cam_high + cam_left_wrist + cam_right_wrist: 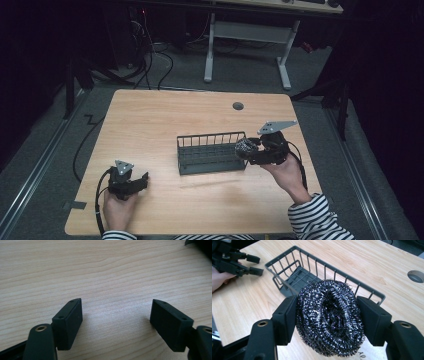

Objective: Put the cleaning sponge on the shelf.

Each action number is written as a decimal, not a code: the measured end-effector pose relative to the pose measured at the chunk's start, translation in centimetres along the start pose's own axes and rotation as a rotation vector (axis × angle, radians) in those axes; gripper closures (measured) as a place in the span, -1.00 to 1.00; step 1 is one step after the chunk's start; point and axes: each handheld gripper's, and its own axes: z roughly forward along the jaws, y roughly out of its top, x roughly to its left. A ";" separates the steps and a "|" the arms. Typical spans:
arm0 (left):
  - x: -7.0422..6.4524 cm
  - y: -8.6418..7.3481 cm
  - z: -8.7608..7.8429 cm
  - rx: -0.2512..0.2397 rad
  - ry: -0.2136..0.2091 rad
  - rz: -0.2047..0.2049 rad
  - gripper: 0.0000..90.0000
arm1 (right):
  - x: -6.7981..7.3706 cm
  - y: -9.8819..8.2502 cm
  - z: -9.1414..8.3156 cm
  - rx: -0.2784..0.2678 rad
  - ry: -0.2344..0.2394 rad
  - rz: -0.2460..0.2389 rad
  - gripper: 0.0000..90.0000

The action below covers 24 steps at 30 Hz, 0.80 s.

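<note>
One steel wool scourer (329, 320) sits clamped between the jaws of the right gripper (248, 149), held at the right end of the grey wire basket (210, 152). Well apart, the left gripper (144, 181) rests low over the wooden table (165, 115), jaws spread and holding nothing.

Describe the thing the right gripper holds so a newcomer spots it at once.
On the wooden table, find the grey wire basket. At its right end the right gripper clamps a steel scourer, a shiny, tangled ball of coiled wire.
</note>
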 end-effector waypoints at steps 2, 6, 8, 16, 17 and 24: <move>0.0 0.0 0.0 0.000 0.000 0.000 -0.41 | -0.2 0.5 0.6 0.014 -0.004 -0.001 -0.19; 0.0 0.0 0.0 0.000 -0.001 0.001 -0.41 | -0.6 1.4 2.0 0.045 -0.010 0.001 -0.19; 0.0 0.0 0.0 0.001 -0.001 0.001 -0.41 | -0.7 1.7 2.8 0.058 -0.021 -0.002 -0.20; 0.0 0.0 0.0 0.000 -0.004 0.000 -0.42 | -1.3 2.4 5.9 0.114 -0.032 0.014 -0.20; 0.0 0.0 0.0 0.000 -0.005 0.000 -0.42 | -1.4 2.4 6.2 0.121 -0.033 0.020 -0.20; 0.0 0.0 0.0 0.000 -0.006 0.000 -0.42 | -1.8 2.3 7.9 0.170 -0.043 0.043 -0.22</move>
